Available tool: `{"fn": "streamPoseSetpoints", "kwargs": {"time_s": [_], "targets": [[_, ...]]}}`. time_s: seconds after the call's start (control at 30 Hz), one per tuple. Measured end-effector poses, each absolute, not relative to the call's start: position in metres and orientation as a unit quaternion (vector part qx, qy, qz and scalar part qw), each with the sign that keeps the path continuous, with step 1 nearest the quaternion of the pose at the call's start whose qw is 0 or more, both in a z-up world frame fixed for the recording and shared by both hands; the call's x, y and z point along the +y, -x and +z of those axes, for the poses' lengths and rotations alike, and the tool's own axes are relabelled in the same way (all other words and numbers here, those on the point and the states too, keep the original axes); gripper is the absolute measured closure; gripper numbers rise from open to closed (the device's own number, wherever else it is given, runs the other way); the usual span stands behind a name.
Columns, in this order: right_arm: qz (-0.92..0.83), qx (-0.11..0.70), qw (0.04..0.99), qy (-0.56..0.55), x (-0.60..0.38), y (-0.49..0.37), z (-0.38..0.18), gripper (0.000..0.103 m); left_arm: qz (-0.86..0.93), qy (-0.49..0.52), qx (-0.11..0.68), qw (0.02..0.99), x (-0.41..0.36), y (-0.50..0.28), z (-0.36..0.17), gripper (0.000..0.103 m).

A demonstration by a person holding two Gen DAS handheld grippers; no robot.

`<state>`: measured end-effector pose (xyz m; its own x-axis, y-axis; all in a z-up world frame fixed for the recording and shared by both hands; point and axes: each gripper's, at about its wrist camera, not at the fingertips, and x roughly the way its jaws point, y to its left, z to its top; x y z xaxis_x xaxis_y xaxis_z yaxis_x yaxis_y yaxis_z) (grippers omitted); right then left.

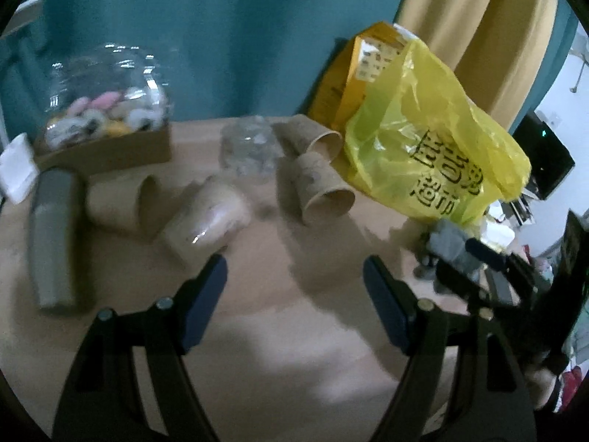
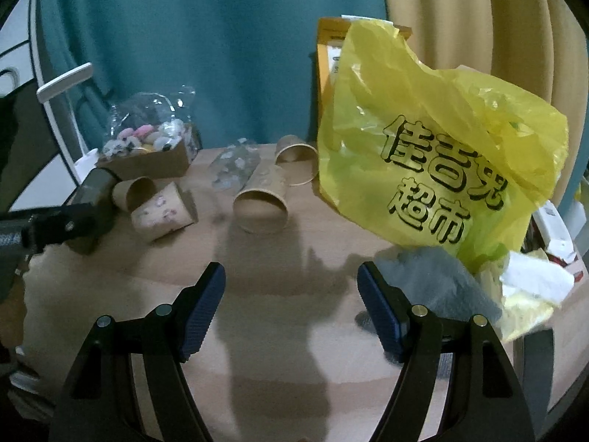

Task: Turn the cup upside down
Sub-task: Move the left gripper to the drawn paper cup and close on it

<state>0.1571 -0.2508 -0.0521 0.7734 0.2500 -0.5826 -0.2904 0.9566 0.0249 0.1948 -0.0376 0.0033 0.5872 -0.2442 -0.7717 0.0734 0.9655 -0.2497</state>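
Your left tongs [image 1: 294, 283] hang spread wide above the table [image 1: 279, 331] with nothing between the blue pads, and your right tongs [image 2: 291, 291] are likewise spread wide and empty over the same wooden surface. Ahead of both pairs, four brown paper cups lie on their sides. The nearest cup [image 2: 262, 202] rests mid-table with its open mouth turned towards your right tongs; a second cup [image 2: 296, 160] lies just behind it, against the yellow plastic bag [image 2: 434, 169]. To the left, a patterned cup [image 2: 162, 215] lies with its base towards you, touching another cup [image 2: 134, 191] whose mouth faces up and right. A crumpled clear plastic piece [image 2: 233, 171] sits between the two pairs of cups. Further left, a grey cylinder [image 1: 51, 243] lies along the table, beside a cardboard tray [image 2: 147, 164] of small sweets under clear wrap. A grey cloth [image 2: 434, 283] lies just beside your right tongs, at the bag's foot. Teal curtain [image 2: 202, 55] hangs behind.
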Motion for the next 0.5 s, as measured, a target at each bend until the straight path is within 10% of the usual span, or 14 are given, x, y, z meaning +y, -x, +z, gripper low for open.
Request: {"fn": "streamPoseSetpoints", "kwargs": {"time_s": [0.5], "targets": [[0.104, 0.327, 0.939, -0.001, -0.300, -0.222, -0.066, 0.026, -0.098, 0.106, 0.521, 0.841, -0.081, -0.405, -0.025, 0.025]]}}
